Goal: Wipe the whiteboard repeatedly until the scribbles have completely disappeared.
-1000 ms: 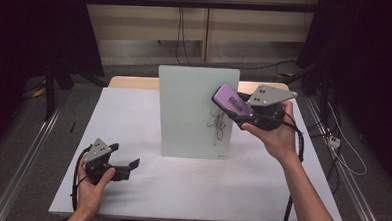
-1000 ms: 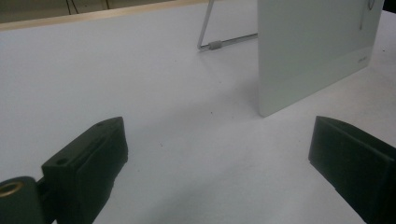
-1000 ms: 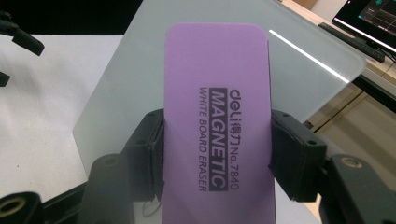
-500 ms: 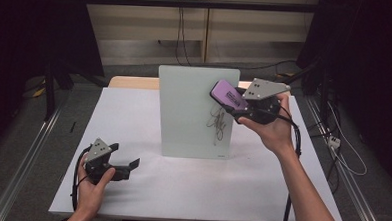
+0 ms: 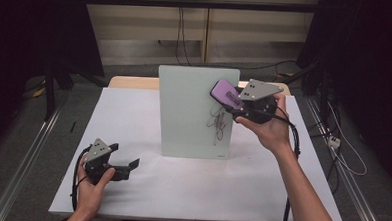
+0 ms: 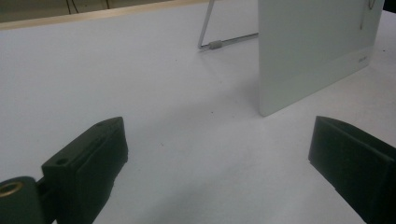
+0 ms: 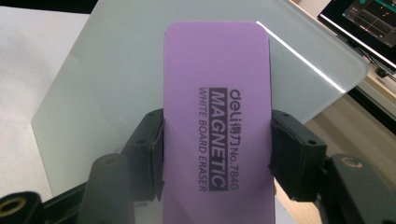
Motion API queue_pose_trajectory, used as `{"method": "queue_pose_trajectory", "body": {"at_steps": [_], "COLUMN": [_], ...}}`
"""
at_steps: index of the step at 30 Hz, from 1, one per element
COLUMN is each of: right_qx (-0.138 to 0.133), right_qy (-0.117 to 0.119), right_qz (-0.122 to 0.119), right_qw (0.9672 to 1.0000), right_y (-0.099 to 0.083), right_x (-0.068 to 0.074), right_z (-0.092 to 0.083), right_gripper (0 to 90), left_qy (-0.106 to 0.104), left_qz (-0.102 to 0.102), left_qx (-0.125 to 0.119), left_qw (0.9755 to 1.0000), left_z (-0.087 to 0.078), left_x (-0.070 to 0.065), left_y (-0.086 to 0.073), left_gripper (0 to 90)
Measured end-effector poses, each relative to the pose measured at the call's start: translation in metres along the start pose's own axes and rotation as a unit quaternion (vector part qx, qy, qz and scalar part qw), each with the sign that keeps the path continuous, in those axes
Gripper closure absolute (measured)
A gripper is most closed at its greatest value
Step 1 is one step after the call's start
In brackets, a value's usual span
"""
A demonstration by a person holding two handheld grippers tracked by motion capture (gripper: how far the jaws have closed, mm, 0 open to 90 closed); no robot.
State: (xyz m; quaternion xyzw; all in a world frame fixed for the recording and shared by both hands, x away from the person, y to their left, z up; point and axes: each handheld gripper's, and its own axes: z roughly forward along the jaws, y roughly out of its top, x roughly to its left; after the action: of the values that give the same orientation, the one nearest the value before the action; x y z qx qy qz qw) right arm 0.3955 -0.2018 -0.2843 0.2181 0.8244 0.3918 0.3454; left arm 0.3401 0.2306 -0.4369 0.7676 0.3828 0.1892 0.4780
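While the scribble is unwiped, these are the readings from left to right
Left claw point(image 5: 124, 166): rests on the white surface point(image 5: 145, 188) near its front left edge, jaws spread wide with nothing between them, well apart from the board
Board point(image 5: 189, 110): pale glass whiteboard standing upright on a wire stand at the middle of the surface, leaning slightly back
Scribble point(image 5: 218, 124): dark pen marks on the board's right half, all there to judge by the high view
Eraser point(image 5: 227, 95): purple magnetic whiteboard eraser, up at the board's upper right edge, above the scribble; whether it touches the glass I cannot tell
Right claw point(image 7: 217, 154): raised off the surface, jaws pinching the eraser point(image 7: 217, 116) by its two long sides
Progress: eraser is picked up and brought to the board; wiping looks not yet begun
Left to do: press the eraser down over the marks and rub until the glass is clean
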Motion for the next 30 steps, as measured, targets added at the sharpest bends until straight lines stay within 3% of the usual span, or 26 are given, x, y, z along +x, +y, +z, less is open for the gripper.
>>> {"method": "queue_pose_trajectory", "body": {"at_steps": [15,30], "right_qx": [0.02,0.036], "right_qy": [0.005,0.029], "right_qz": [-0.019,-0.022], "right_qw": [0.9996,0.9987], "right_y": [-0.007,-0.019], "right_x": [0.012,0.029], "right_z": [0.006,0.016], "right_gripper": [42.1,42.1], "left_qy": [-0.002,-0.002], "left_qz": [0.001,0.002], "left_qx": [0.003,0.004], "left_qw": [1.0,1.0], "left_z": [0.0,0.0], "left_x": [-0.001,-0.001], "left_y": [0.0,0.0], "left_gripper": [4.5,4.5]}}
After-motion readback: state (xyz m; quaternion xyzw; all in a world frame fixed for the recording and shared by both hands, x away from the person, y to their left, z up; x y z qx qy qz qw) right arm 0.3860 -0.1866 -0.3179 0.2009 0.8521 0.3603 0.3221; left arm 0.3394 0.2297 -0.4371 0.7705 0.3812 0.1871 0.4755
